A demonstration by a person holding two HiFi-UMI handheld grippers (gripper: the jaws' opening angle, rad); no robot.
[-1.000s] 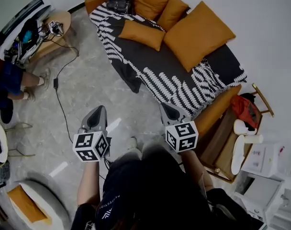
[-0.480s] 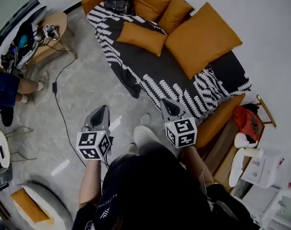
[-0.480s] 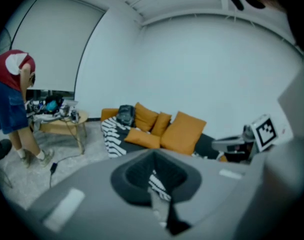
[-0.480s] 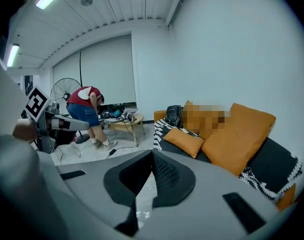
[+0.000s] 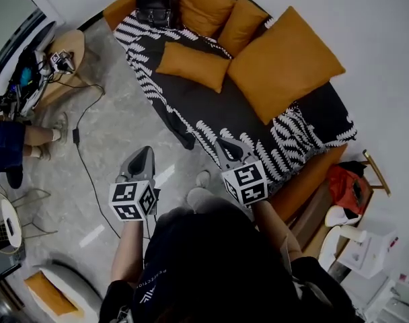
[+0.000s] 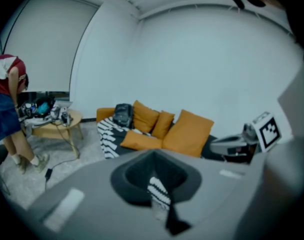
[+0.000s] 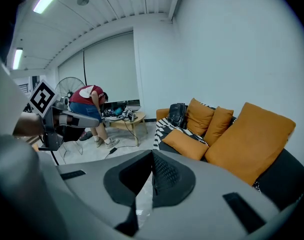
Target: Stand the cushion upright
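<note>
A flat orange cushion (image 5: 191,64) lies on the sofa's black-and-white throw (image 5: 258,130); it also shows in the left gripper view (image 6: 142,141) and the right gripper view (image 7: 184,144). A large orange cushion (image 5: 285,62) leans against the wall beside it. My left gripper (image 5: 142,155) is shut and empty over the floor, short of the sofa. My right gripper (image 5: 226,147) is shut and empty too, its tip at the throw's near edge. Both are well apart from the flat cushion.
Two more orange cushions (image 5: 239,24) and a black bag (image 5: 154,4) stand at the sofa's far end. A round wooden table (image 5: 66,46) with cables and a person's legs (image 5: 16,143) are at the left. A cable (image 5: 83,150) crosses the floor. A red bag (image 5: 349,187) sits right.
Both grippers have travelled forward toward the sofa, still shut. The right one has come from over the floor to the throw's edge; the sofa now sits nearer in the head view.
</note>
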